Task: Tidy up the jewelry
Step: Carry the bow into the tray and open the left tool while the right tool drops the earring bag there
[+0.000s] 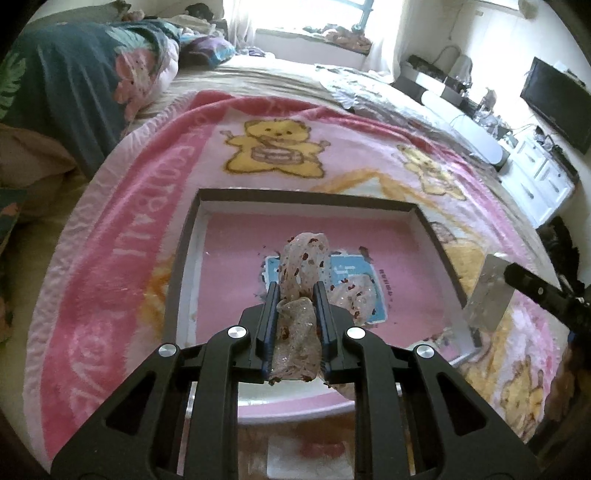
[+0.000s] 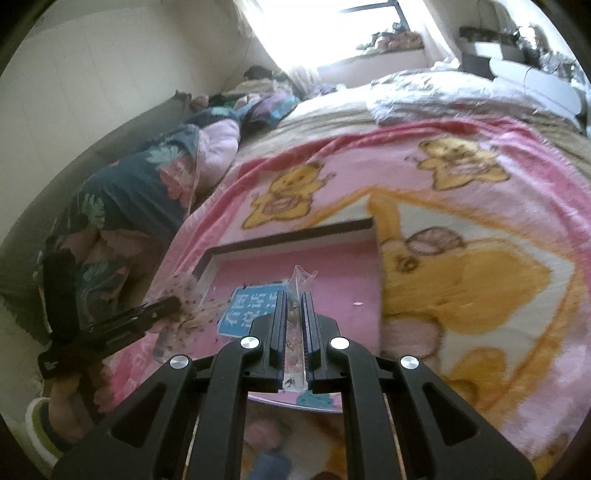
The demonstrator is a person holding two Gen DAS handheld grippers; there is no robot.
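A shallow dark-rimmed box (image 1: 295, 197) with a pink floor lies on the bed; it also shows in the right wrist view (image 2: 291, 232). My left gripper (image 1: 295, 291) is shut on a sheer scrunchie with red specks (image 1: 303, 258), held over the box's middle. My right gripper (image 2: 294, 295) is shut on a small clear plastic bag (image 2: 301, 280), held above the box's near edge. In the left wrist view the right gripper's finger (image 1: 532, 284) holds that clear bag (image 1: 489, 295) beside the box's right wall. In the right wrist view the left gripper (image 2: 155, 314) and scrunchie (image 2: 188, 302) sit at left.
The box rests on a pink bear-print blanket (image 1: 155, 206). A dark floral quilt (image 1: 74, 74) lies bunched at the bed's left. A white dresser (image 1: 535, 177) and a TV (image 1: 557, 99) stand at right. A window (image 1: 306, 14) is at the far end.
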